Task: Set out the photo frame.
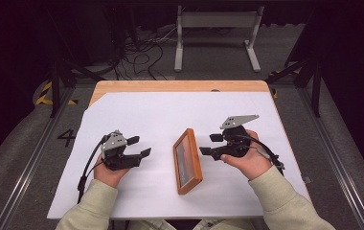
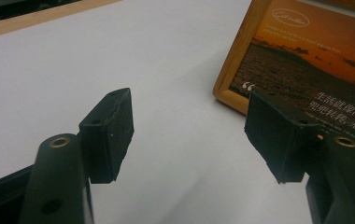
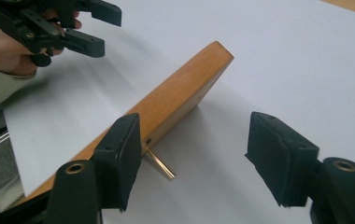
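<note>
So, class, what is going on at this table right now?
A person sits at a table covered with a white sheet, holding a black claw in each hand. Between them stands a wooden-framed picture of an orange sunset, propped on a thin brass strut at its back. The left claw is open beside the frame's front. The right claw is open at its back, with nothing between its jaws.

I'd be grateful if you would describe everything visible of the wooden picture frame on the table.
The picture frame has a light orange-brown wooden border around a sunset print with white script. It stands tilted on the white sheet, propped from behind by a thin brass-coloured strut. It sits between the two grippers; neither touches it.
</note>
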